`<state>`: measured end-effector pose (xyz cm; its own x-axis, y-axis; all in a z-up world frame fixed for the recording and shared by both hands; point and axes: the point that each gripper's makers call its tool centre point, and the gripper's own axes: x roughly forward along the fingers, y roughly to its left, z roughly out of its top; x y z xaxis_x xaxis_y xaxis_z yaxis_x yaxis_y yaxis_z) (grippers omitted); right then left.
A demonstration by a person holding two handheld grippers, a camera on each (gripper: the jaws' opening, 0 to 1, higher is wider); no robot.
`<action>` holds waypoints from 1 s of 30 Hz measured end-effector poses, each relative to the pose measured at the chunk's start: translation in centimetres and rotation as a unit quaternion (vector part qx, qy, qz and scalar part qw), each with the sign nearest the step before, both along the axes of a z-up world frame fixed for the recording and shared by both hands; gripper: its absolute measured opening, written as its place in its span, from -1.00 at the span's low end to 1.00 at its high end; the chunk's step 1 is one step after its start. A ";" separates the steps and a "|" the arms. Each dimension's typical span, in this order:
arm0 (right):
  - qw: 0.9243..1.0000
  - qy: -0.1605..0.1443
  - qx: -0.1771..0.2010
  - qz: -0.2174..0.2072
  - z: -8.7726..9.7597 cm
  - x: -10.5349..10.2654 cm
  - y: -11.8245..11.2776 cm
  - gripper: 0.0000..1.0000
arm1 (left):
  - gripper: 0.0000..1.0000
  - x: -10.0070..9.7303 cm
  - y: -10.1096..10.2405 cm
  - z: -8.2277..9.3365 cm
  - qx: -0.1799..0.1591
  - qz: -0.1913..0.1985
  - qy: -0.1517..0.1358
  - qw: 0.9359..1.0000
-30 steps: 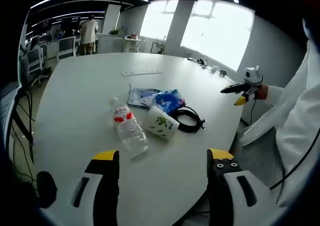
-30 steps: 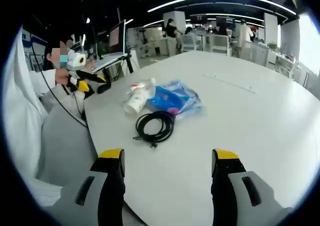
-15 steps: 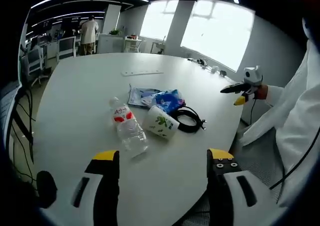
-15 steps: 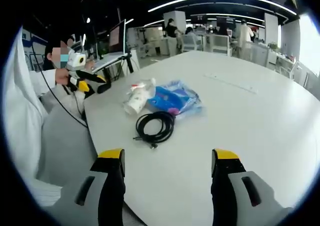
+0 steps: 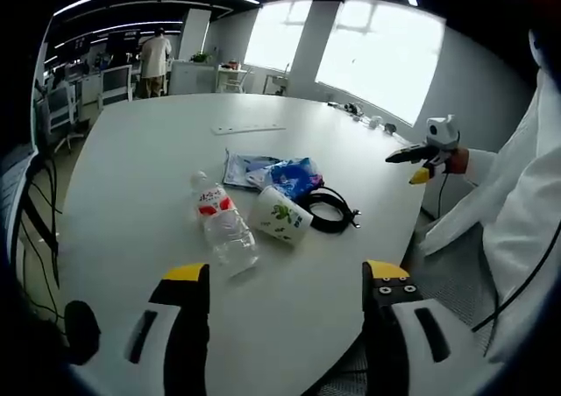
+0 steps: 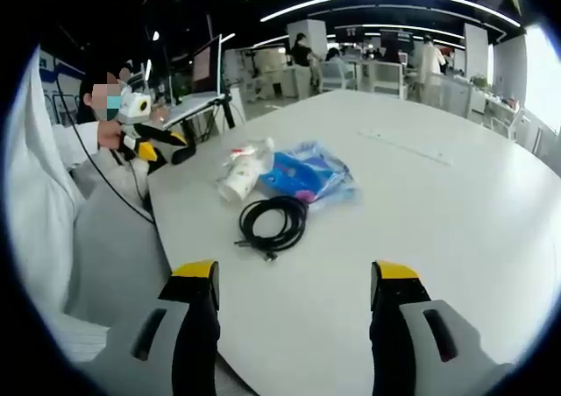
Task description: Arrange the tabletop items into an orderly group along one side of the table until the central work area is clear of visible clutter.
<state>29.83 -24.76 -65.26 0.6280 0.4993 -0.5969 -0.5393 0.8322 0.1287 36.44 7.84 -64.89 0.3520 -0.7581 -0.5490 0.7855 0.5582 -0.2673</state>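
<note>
**Both grippers open and empty, clutter bunched ahead on the worktop**

Left gripper view: left gripper (image 5: 285, 278) held above the near edge of the white worktop (image 5: 131, 177), jaws spread wide, nothing between them. Straight ahead and near, a clear water bottle (image 5: 223, 225) lying on its side, long axis running away from the jaws, cap end farther off. Just right of it a toppled paper cup (image 5: 282, 215), touching or nearly touching the bottle. Behind the cup a blue plastic bag (image 5: 294, 175) over a flat bluish packet (image 5: 244, 164); a black coiled cable (image 5: 333, 210) against the cup's right side. Right gripper (image 5: 422, 157) off beyond the worktop's right edge, well apart from the pile.

Right gripper view: right gripper (image 6: 294, 278) likewise wide open and empty. Cable (image 6: 273, 222) nearest, ahead and slightly left; cup (image 6: 237, 182) and bottle (image 6: 248, 157) beyond it to the left, blue bag (image 6: 308, 175) behind. Left gripper (image 6: 158, 144) at the far left edge.

Judgement: bottle closest to the left gripper, cable to the right; no obstruction in either path, though overlapping items likely to drag neighbours.
</note>
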 end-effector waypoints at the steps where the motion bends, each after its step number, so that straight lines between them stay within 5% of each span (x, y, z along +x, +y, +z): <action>1: 1.000 0.000 0.000 0.000 0.0 0.0 0.0 0.38 | 0.43 0.0 0.0 0.0 0.000 -0.001 -0.001 1.000; 30: 1.000 -0.004 -0.002 0.004 0.4 0.3 -0.1 0.37 | 0.41 0.3 -0.2 0.5 0.001 -0.006 -0.008 1.000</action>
